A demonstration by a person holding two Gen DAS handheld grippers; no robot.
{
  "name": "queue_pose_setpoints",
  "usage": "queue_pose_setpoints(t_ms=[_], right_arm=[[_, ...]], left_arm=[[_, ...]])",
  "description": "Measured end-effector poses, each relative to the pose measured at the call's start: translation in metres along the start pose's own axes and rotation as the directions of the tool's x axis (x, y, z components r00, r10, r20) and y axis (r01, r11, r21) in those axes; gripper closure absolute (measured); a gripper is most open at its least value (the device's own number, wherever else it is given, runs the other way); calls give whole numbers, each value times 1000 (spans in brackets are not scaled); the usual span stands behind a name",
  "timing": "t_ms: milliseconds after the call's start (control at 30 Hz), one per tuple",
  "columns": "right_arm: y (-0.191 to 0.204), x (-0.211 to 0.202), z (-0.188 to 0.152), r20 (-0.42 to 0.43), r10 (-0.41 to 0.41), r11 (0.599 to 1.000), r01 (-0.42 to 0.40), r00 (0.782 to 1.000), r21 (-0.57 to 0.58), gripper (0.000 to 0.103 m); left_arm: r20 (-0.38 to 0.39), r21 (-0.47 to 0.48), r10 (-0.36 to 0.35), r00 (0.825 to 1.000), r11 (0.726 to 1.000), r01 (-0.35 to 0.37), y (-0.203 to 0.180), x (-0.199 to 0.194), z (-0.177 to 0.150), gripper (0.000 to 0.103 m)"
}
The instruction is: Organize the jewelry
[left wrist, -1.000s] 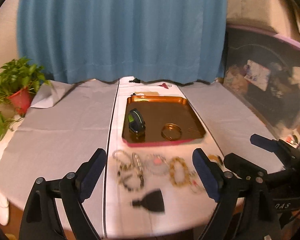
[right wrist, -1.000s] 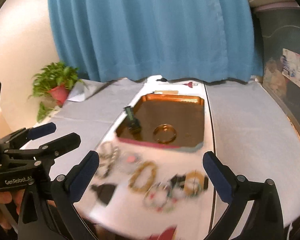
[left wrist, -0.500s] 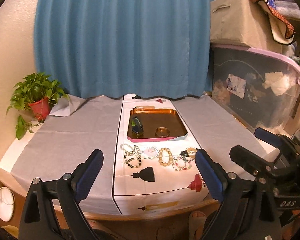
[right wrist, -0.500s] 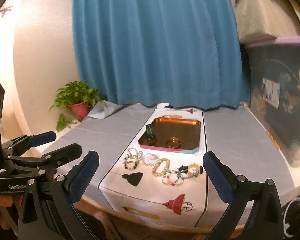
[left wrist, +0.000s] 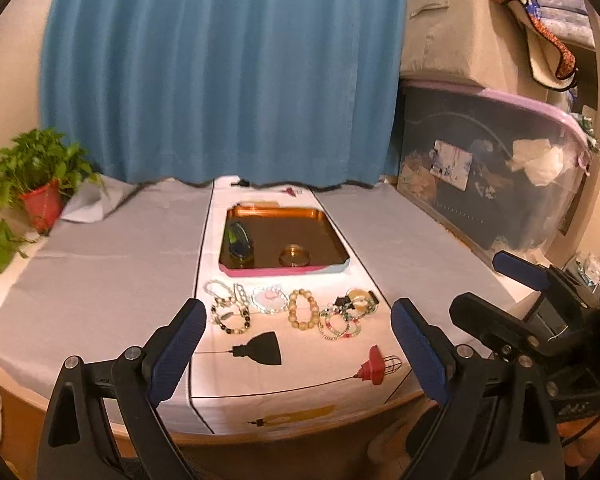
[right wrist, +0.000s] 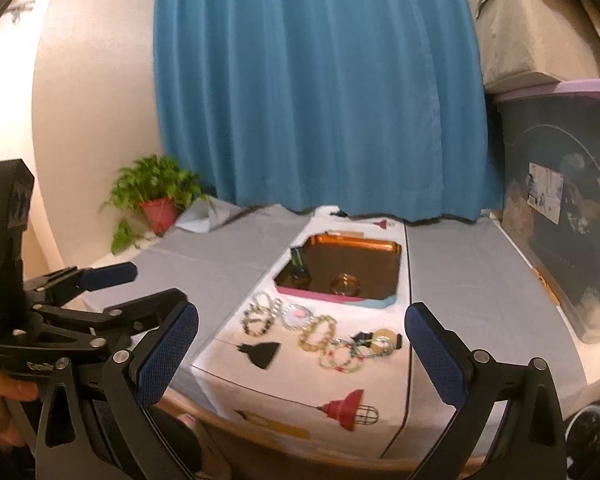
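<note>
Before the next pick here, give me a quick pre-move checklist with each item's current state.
1. Left gripper open, empty: ok.
2. Right gripper open, empty: ok.
3. Copper-coloured rectangular tray has free floor beside the gold bangle and dark green-banded watch: ok.
4. Beaded bracelets lie on the white runner in front of the tray, e.g. tan wooden-bead bracelet: ok.
5. Right-hand bracelets untangled: cannot tell, they overlap.

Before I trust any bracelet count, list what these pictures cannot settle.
- Tangled bracelets, both views: overlapping and small, number unclear.
- Dark item in the tray, both views: too small to identify.
- Bin contents, right wrist view: cut by the edge, blurred behind plastic.
</note>
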State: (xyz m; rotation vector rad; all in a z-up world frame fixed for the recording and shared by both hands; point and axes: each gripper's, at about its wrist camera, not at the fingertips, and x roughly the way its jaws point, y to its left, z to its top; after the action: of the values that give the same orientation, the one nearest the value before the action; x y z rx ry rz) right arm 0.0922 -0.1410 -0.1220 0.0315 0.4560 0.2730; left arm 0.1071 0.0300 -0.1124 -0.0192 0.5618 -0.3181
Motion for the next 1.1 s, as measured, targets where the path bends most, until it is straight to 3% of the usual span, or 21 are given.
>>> queue_pose_setpoints(t_ms=[167, 367, 400, 467, 533, 567, 633, 733, 833, 933, 1100], right_arm=[[-24, 50, -26, -68, 36, 999, -33, 997, 40, 1], [-52, 109, -53, -147, 104, 993, -94, 984, 70, 3], [-58, 119, -57, -157, 102, 993, -92, 982, 74, 8], [-67, 135, -64, -169, 111, 991, -96, 979, 95, 29], [-75, 151, -74, -181, 105, 992, -90, 978, 89, 56], [-77, 160, -80, -195, 89, 995, -76, 977, 72, 61], [-84, 179, -87, -252, 85, 994, -65, 964, 86, 81], [-89, 188, -87, -254, 111, 989, -80, 961, 127, 81], [-85, 194, -86, -258, 107, 992, -85, 960, 95, 82], [-84, 209, -90, -303, 90, 994, -67, 949, 85, 84], [-71, 216, -88, -307, 63, 998, -60, 950, 19, 92]], left_arm=[[-38, -23, -39, 999, 999, 38, 9, 45, -17, 13], [-119, -9, -115, 986, 993, 114, 11, 110, -29, 32], [-129, -5, -137, 982, 990, 138, 12, 123, -32, 39], [-139, -5, -147, 979, 989, 147, 14, 143, -38, 48], [-149, -50, -142, 979, 990, 136, 22, 164, -48, 66], [-152, -61, -146, 978, 989, 138, 24, 169, -51, 67], [-192, -62, -151, 970, 988, 141, 27, 185, -54, 70], [-209, -62, -174, 962, 984, 165, 26, 195, -49, 71], [-221, -2, -138, 965, 990, 141, 18, 206, -45, 71], [-271, 9, -130, 954, 991, 137, 15, 227, -47, 66], [-276, 76, -60, 959, 994, 84, 8, 238, -47, 81]])
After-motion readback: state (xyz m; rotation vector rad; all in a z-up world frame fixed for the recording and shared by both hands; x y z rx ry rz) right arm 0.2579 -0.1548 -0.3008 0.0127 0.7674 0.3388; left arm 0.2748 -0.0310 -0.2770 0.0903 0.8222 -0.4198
